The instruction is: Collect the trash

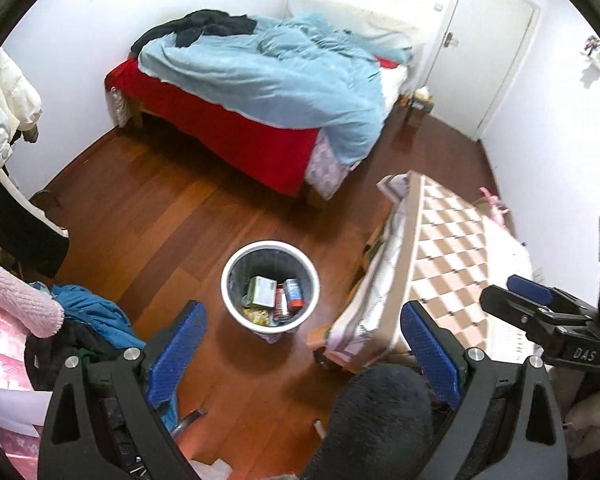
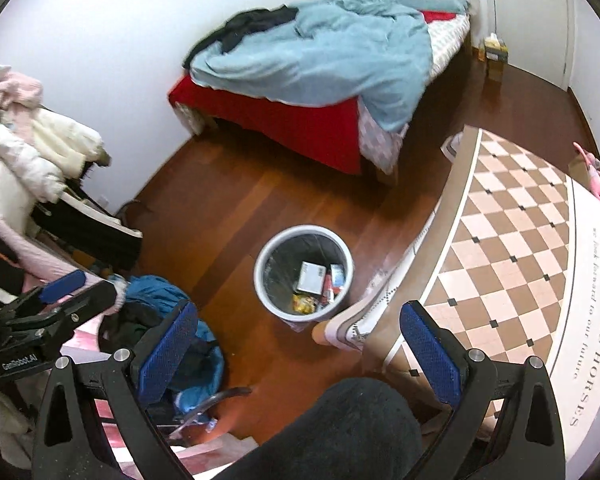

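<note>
A white round trash bin [image 1: 236, 304] with a dark liner stands on the wooden floor; it also shows in the right wrist view [image 2: 265, 292]. Inside lie a green-and-white box [image 1: 262, 291], a red-and-blue packet [image 1: 293, 292] and yellow wrappers [image 1: 257, 315]. My left gripper [image 1: 304, 354] is open and empty, held high above the floor just in front of the bin. My right gripper [image 2: 300, 354] is open and empty too, above the floor beside the table edge. The right gripper also appears at the right of the left wrist view [image 1: 540, 304].
A bed [image 1: 228, 136] with a red sheet and light blue duvet stands at the back. A table with a checkered cloth [image 2: 512, 248] is at the right. Clothes are piled at the left [image 1: 88, 316]. A dark rounded shape [image 2: 340, 432] fills the lower middle. A white door [image 1: 488, 40] is at the far right.
</note>
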`<state>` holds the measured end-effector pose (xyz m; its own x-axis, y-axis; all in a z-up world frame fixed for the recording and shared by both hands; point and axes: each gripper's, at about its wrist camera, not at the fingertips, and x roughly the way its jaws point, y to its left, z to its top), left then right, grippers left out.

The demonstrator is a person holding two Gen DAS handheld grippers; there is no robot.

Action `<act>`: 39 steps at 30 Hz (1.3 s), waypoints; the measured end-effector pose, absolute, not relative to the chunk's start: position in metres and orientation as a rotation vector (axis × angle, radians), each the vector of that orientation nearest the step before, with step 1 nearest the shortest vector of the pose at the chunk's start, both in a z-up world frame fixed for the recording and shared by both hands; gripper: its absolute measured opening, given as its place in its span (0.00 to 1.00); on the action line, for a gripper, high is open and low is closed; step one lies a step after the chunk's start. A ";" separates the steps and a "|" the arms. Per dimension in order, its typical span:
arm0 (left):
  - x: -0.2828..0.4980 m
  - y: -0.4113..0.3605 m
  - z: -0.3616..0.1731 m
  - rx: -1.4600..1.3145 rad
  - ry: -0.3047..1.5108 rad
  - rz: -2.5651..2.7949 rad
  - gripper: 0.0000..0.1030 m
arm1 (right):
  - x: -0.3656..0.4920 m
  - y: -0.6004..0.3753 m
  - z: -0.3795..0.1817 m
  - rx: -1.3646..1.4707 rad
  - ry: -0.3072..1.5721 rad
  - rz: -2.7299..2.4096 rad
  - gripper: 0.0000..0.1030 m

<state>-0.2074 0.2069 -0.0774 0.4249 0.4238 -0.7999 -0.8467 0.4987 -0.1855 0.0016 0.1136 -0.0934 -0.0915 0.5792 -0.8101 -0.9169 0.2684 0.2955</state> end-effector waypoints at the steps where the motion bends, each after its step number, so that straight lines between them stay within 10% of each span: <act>1: -0.210 0.204 -0.072 -0.643 0.751 0.856 0.96 | 0.001 0.109 -0.087 -0.411 1.043 1.318 0.99; 39: -0.243 0.174 -0.016 -0.662 0.634 0.745 1.00 | -0.028 0.061 -0.006 -0.334 1.062 1.487 1.00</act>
